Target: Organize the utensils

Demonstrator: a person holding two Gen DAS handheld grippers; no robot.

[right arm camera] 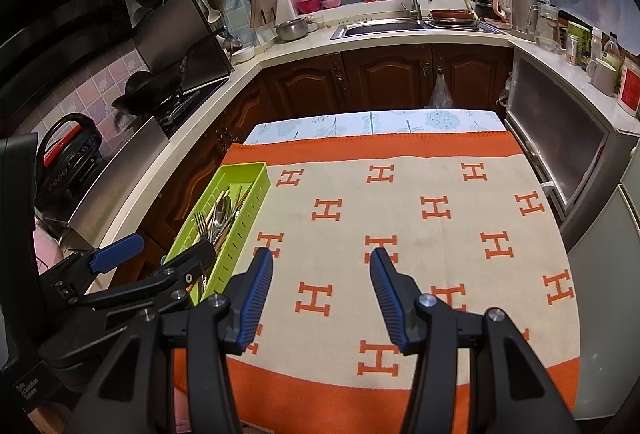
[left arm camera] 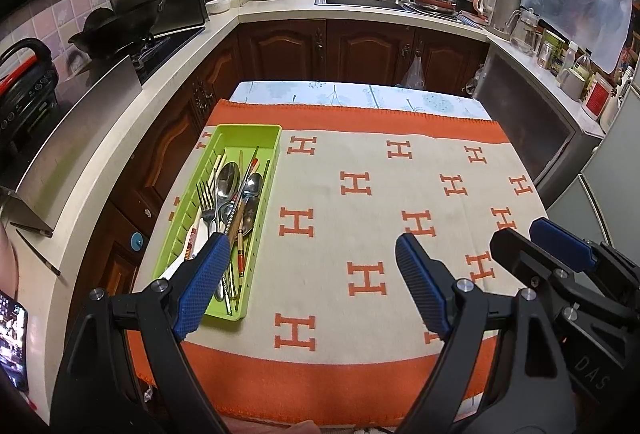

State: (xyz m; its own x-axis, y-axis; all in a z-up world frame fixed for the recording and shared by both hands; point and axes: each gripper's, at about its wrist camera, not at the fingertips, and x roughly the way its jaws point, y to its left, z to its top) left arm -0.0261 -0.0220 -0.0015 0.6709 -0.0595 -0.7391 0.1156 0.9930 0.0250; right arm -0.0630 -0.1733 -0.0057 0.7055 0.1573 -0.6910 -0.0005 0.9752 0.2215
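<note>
Step in hand: final check. Both the left claw (left arm camera: 308, 274) and right claw (right arm camera: 322, 294) are released and empty. Utensils (left arm camera: 232, 201) lie in the green tray (left arm camera: 248, 131), ahead-left of each claw. Next: withdraw.

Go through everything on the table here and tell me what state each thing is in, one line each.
Green tray: flat on the blanket, left side, holding utensils.
Spoons: lying in the tray.
Fork: lying in the tray.
Chopsticks: lying in the tray.
Left gripper: open, empty.
Right gripper: open, empty.
</note>
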